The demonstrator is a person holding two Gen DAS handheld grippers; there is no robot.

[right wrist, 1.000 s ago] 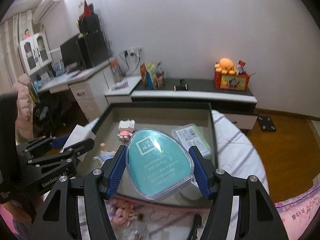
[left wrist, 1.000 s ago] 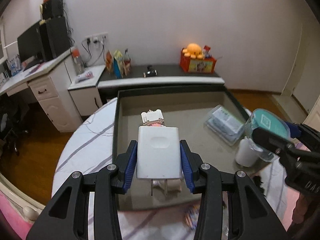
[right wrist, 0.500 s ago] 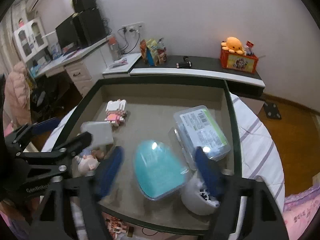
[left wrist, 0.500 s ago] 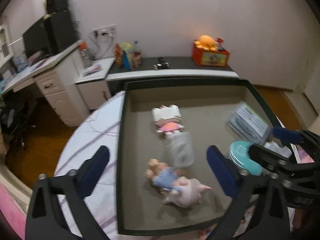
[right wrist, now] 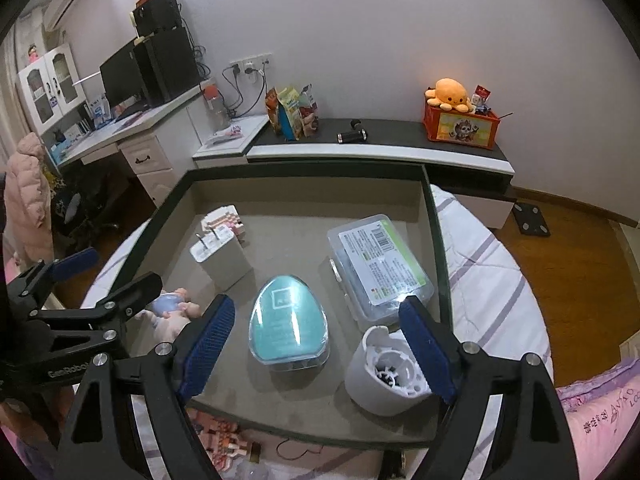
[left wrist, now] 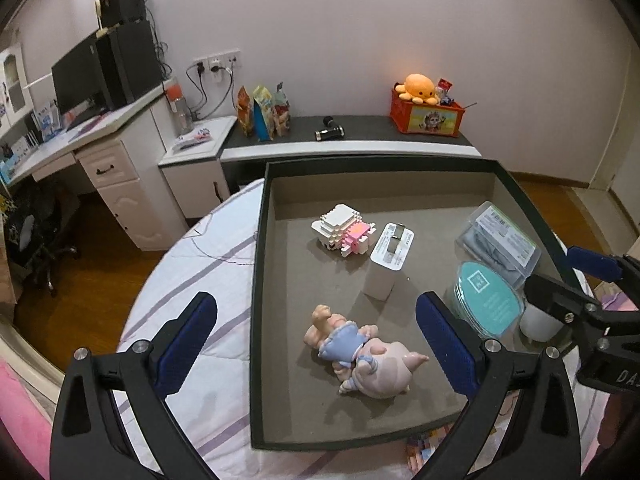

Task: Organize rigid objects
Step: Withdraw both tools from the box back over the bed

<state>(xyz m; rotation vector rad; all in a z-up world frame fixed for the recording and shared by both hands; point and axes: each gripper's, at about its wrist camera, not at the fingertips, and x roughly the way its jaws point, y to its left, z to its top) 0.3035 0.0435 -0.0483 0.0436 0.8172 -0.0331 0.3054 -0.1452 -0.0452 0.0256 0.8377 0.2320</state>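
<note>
Both sets of jaws hang wide & empty over the tray [left wrist: 258, 320]: charger [left wrist: 387, 265] ahead between left gripper [left wrist: 316, 344] pads, teal case [right wrist: 289, 322] between right gripper [right wrist: 316, 346] pads, so lift straight up w/o nudging either.

Tray [left wrist: 258, 280] floor: open strip along far wall and far-left corner, nothing there. Mid-left blocked by block toy [left wrist: 342, 230] w/ charger [left wrist: 386, 262] just beside it, standing prongs up. Near-left: doll [left wrist: 360, 354] lying flat, bare floor left of it and along near wall. Right side crowded: clear box [right wrist: 380, 266] by right wall, teal egg case [right wrist: 288, 322] next to it, white cup [right wrist: 386, 374] on its side at near-right corner. Lane betw. charger and egg case is narrow. Tray walls stand up all round.
</note>
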